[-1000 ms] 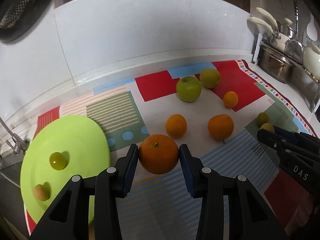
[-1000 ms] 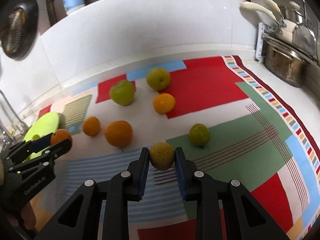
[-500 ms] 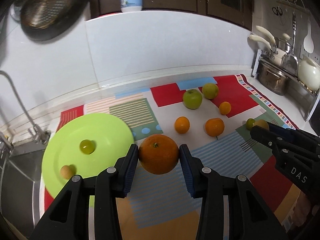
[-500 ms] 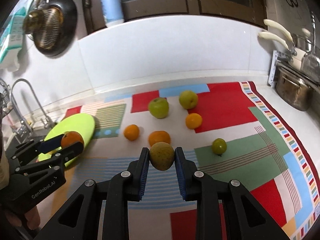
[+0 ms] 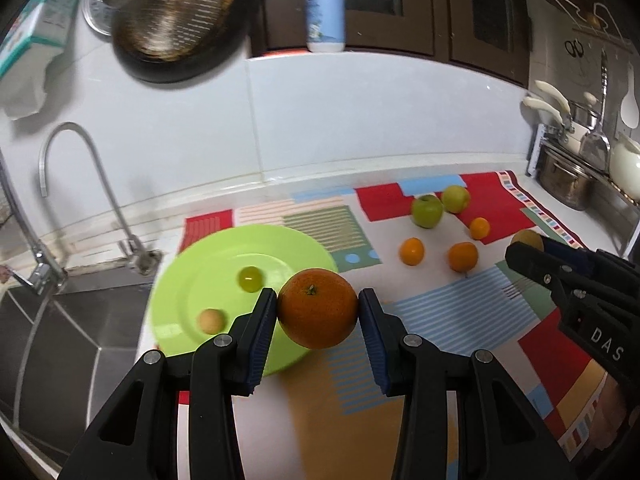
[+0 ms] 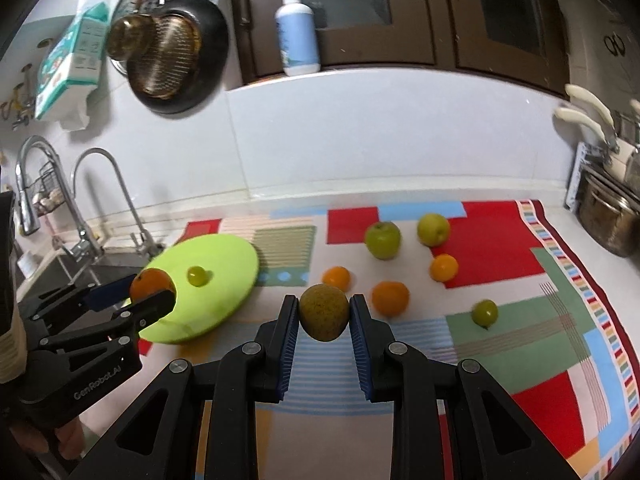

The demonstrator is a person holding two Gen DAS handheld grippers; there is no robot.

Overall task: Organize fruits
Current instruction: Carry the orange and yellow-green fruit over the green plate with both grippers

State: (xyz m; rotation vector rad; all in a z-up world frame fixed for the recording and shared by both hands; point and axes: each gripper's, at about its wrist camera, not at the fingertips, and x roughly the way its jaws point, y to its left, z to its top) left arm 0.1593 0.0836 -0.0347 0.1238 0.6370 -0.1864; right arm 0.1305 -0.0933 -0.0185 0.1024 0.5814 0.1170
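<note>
My left gripper (image 5: 318,314) is shut on a large orange (image 5: 317,308) and holds it in the air above the right edge of a lime green plate (image 5: 208,268). A green grape (image 5: 250,279) and a small tan fruit (image 5: 211,321) lie on the plate. My right gripper (image 6: 324,312) is shut on a brownish-green fruit (image 6: 324,312), held high over the patterned mat (image 6: 500,320). On the mat lie a green apple (image 6: 383,240), a yellow-green apple (image 6: 433,229), three oranges (image 6: 390,298) and a small green fruit (image 6: 484,313).
A sink (image 5: 60,328) with taps (image 5: 80,184) lies left of the plate. A pot (image 6: 612,220) and utensils stand at the right. A pan (image 6: 176,56) hangs on the white wall, and a soap bottle (image 6: 298,36) stands on the ledge.
Both grippers have risen and pulled back with their fruits held. The left gripper has shifted left towards the plate.
</note>
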